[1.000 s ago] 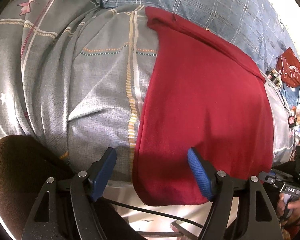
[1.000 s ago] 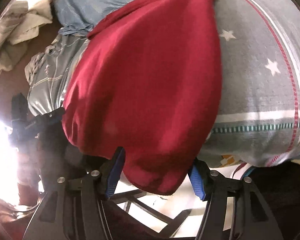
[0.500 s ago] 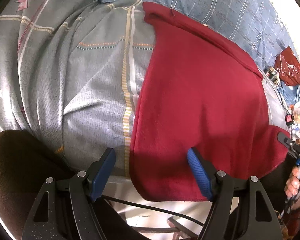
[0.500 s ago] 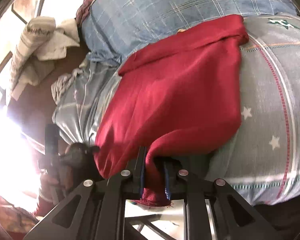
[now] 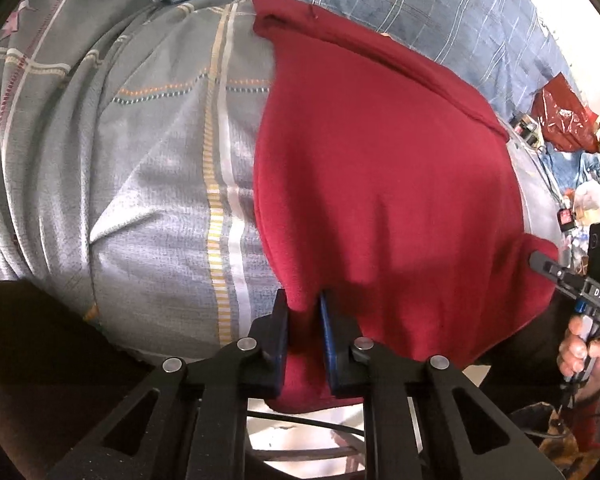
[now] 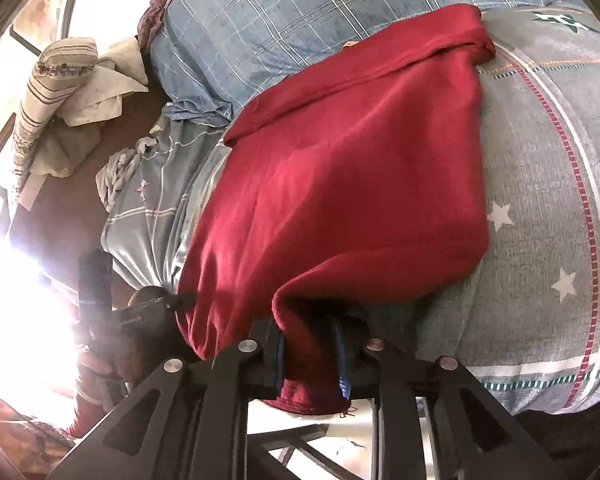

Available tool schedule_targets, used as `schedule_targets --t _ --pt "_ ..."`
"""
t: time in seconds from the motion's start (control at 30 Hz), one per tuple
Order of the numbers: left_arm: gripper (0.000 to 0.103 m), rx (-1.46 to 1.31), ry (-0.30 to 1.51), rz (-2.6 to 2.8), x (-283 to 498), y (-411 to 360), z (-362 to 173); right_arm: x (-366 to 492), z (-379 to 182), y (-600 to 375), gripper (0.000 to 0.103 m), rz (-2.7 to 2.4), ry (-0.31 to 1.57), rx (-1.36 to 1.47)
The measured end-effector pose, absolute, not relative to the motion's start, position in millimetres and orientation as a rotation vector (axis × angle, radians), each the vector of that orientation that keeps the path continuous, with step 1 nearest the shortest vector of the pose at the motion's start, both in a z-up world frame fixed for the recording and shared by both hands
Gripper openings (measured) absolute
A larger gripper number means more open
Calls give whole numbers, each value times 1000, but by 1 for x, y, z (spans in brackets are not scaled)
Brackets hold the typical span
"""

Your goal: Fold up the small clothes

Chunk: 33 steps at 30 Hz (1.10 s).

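A red garment lay spread on a grey patterned bedsheet, stretching away ahead of both tongs, with its near hem hanging over the bed edge toward them. The left gripper had just been closing, and its blue pads now pinched a bunch of the hem's left part between nearly shut jaws. The right gripper had just eased open a little, yet red cloth was still squeezed between its narrow jaws at the hem's other end.

The likely trouble, as a judgement: each grip held only a small bunch of soft cloth near its edge, so a quick lift could let one corner slide out, most likely the right one with its slackened hold, leaving a crooked fold. The sheet beneath could also drag along.

The pad tips were buried in cloth, so the depth of each bite was unclear. The garment's far collar end was foreshortened, and the left side of the right view was washed out by glare
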<state>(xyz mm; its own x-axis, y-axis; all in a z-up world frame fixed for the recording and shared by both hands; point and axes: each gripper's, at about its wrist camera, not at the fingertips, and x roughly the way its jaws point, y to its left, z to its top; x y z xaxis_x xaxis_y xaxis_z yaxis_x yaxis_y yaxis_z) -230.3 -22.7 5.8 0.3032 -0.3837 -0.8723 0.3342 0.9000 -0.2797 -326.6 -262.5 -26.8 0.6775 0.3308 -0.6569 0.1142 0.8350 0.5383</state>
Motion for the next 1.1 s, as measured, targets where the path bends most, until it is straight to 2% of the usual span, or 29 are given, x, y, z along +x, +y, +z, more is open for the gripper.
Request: schedule_targets --t 0.1,0.2,0.3,0.37,0.73,1.1 --pt "21 -83 1176 -481 -228 -22 5 -325 -29 -262 22 126 835 592" --pt "21 -71 1168 -480 -229 -24 3 -324 -34 -263 23 116 862 594" --pt "9 -46 1157 -475 -233 -24 4 -326 -36 -260 22 108 875 578" --pt "9 -94 1161 -505 -233 -21 12 -327 -31 -258 18 111 870 562" --pt "9 -195 891 -545 -199 -13 98 -322 39 -283 14 108 631 562" --pt "9 -176 776 -526 -112 -71 117 -253 90 -328 13 -30 521 493"
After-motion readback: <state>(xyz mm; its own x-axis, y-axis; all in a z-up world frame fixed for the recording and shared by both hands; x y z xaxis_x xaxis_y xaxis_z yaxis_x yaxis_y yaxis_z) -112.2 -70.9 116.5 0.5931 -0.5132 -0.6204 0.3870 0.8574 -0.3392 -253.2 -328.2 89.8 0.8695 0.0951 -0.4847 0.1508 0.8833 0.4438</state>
